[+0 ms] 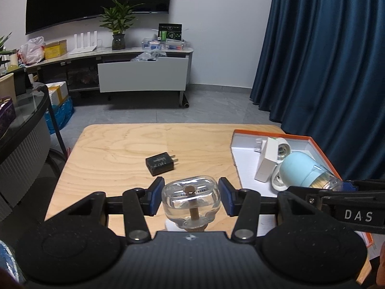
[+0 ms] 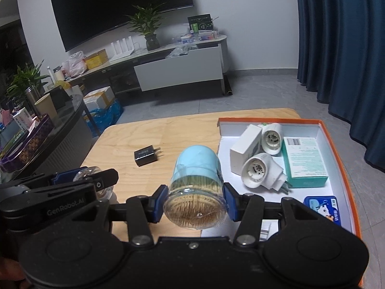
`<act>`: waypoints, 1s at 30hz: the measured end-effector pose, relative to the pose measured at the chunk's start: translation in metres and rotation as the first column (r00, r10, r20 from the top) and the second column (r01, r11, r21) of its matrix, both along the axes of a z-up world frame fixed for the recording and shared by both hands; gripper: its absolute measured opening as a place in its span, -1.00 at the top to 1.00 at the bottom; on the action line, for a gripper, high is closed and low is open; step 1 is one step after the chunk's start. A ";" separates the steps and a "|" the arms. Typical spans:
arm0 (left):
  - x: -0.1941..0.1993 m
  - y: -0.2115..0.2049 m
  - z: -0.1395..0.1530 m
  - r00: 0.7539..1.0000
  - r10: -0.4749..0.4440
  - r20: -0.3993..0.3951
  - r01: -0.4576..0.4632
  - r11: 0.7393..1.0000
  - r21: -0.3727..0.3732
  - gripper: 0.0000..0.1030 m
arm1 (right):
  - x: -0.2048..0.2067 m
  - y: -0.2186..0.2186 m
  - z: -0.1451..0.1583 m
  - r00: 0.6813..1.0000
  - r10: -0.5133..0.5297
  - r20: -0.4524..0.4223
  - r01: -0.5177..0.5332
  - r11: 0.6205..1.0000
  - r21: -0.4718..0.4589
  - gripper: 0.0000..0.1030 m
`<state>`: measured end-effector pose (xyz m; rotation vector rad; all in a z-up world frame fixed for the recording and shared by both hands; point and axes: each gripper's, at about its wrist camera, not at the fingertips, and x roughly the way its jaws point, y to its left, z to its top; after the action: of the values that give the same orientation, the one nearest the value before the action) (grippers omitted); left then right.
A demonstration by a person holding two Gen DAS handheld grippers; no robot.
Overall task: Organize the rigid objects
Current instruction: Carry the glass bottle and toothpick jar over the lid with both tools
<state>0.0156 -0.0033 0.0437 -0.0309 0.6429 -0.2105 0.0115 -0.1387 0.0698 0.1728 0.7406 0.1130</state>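
Observation:
My left gripper (image 1: 190,196) has its blue pads on either side of a clear glass bottle (image 1: 191,198) with a gap at each side, so it is open around it. My right gripper (image 2: 196,202) is shut on a toothpick jar with a light-blue cap (image 2: 196,183), held tilted over the left edge of the orange-rimmed box (image 2: 336,149). The jar also shows in the left wrist view (image 1: 305,171). A black charger plug (image 1: 160,163) lies on the wooden table (image 1: 115,149); it also shows in the right wrist view (image 2: 146,155).
The box holds a white carton (image 2: 244,148), two white plug-in sockets (image 2: 258,171), a teal carton (image 2: 304,161) and a blue tin (image 2: 322,207). A glass side table (image 2: 60,125) with clutter stands left; blue curtains (image 2: 349,48) hang right.

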 end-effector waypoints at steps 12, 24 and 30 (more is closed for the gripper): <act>-0.004 -0.017 0.002 0.999 -0.032 0.000 0.032 0.999 0.000 0.03 | -0.008 -0.020 0.001 0.999 -0.044 -0.001 0.044 0.999 0.013 -0.16; -0.004 -0.036 0.006 0.998 -0.070 0.007 0.070 0.998 -0.004 0.03 | -0.014 -0.036 0.005 0.997 -0.079 0.009 0.079 0.997 0.018 -0.16; -0.003 -0.044 0.008 0.996 -0.086 0.014 0.086 0.996 -0.003 0.03 | -0.016 -0.044 0.007 0.995 -0.096 0.013 0.096 0.995 0.024 -0.16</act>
<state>0.0128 -0.0477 0.0516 -0.0054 0.6308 -0.2952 -0.0048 -0.1825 0.0770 0.2293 0.7158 0.0315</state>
